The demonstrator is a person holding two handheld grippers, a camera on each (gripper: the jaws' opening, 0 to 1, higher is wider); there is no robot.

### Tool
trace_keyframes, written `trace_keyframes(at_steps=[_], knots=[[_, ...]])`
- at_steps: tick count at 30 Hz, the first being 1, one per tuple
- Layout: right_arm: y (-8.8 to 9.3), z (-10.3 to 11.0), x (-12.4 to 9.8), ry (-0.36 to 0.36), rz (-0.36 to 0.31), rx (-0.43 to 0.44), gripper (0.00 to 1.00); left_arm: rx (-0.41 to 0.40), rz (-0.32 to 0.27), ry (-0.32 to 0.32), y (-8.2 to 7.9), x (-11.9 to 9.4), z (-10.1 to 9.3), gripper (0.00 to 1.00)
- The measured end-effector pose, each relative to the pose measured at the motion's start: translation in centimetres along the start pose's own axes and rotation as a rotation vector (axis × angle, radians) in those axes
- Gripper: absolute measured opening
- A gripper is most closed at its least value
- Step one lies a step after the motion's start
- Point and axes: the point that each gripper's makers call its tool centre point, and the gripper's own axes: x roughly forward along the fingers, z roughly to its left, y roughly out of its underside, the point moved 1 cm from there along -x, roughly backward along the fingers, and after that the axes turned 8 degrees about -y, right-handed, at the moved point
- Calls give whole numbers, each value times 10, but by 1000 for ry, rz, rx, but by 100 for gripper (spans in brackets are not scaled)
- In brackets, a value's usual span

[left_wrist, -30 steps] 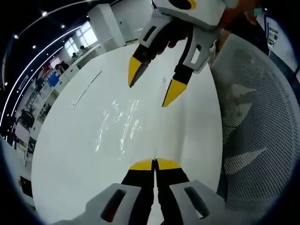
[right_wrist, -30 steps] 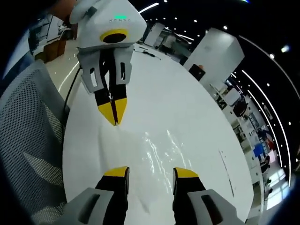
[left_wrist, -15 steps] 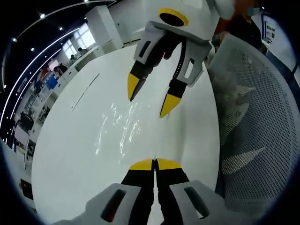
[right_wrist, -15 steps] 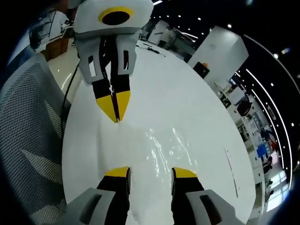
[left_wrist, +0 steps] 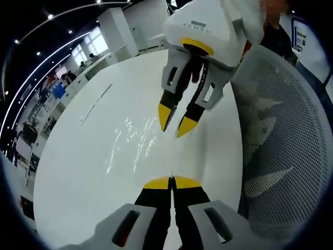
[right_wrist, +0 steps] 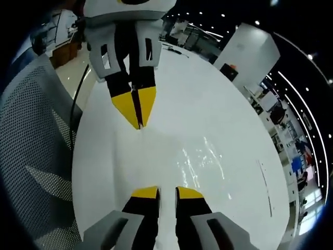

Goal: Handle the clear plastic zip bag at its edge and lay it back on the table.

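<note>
— At the bottom of the left gripper view, how does the left gripper stand?

— Its two yellow tips are pressed together, with the near edge of the clear plastic zip bag seemingly pinched between them; the film is too transparent to confirm the grip. The bag lies flat on the white table, running up toward the middle of the frame.

— And the other one?

— The right gripper comes down from the upper centre of that view, its tips a narrow gap apart over the bag's far end. In the right gripper view its own tips rise at the bottom, equally close but apart.

— What does one view show that the other lacks?

— The right gripper view shows the left gripper from the front, white body, black fingers, wedge-shaped yellow tips meeting in a point on the table. The bag shows there as glossy wrinkled highlights at lower centre. A mesh chair back, grey and perforated, fills the right side of the left gripper view; in the right gripper view it sits left.
</note>
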Motion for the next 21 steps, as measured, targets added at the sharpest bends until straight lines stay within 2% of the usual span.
trace_keyframes(at_steps=[2, 8, 15, 21], knots=[[-1, 2, 1, -10, -1, 4, 0, -5, -1, -3, -1, 0, 1, 0], [-2, 1, 1, -4, -6, 34, 0, -10, 3, -9, -1, -1, 3, 0], [2, -2, 0, -15, -8, 53, 0, -81, -14, -89, -3, -6, 14, 4], [4, -7, 1, -19, -3, 61, 0, -120, -22, -133, -5, -18, 15, 6]])
